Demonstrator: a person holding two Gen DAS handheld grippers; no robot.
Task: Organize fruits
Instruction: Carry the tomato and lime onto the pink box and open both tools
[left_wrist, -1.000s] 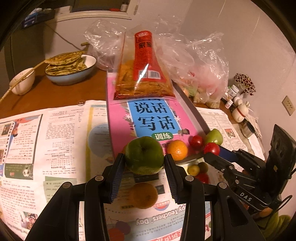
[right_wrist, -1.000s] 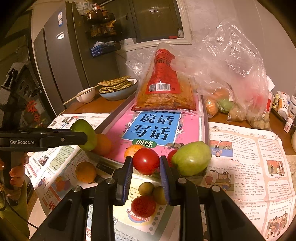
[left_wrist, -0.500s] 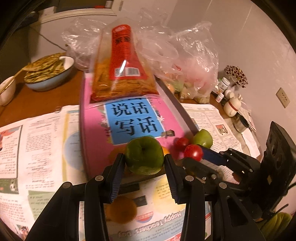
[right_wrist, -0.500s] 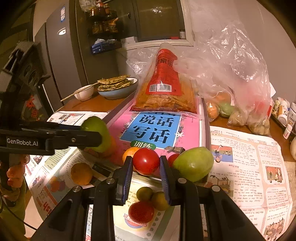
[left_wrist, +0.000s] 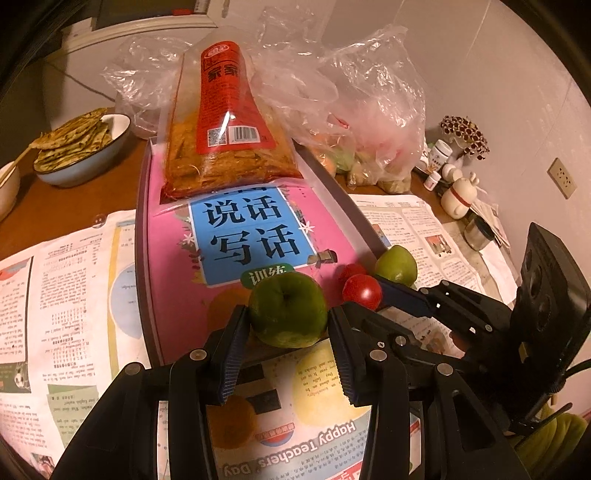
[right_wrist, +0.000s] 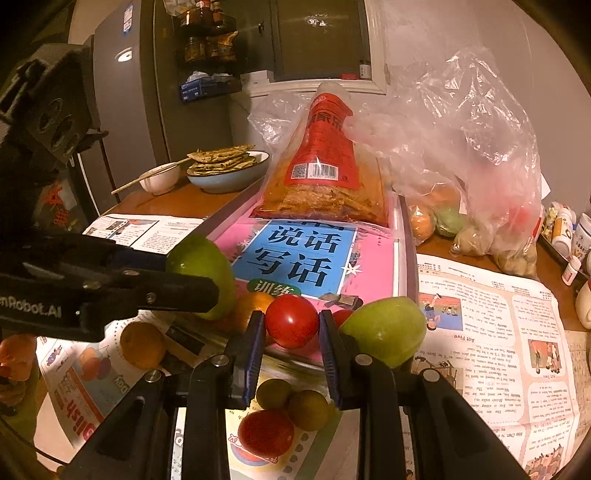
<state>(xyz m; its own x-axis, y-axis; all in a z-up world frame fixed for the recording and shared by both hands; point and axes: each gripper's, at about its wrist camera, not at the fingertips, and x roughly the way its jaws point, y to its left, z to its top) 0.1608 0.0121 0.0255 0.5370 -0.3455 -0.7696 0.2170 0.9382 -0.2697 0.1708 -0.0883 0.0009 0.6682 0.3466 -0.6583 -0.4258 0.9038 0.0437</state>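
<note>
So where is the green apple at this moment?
The green apple is clamped in the left gripper, at the near edge of the pink book, left of the right gripper's tomato.

Pink book cover (left_wrist: 177, 280): blue panel with large characters 说话 / 写话, green oval 训练 beneath. Newspaper (left_wrist: 317, 443): "Happy Teachers' Day", upside down; "Act Five" heading (right_wrist: 463, 336) in right view. Left tool (right_wrist: 33, 308) side: "Robot.AI". Red snack-bag label (left_wrist: 221, 96): barcode, characters unreadable.
</note>
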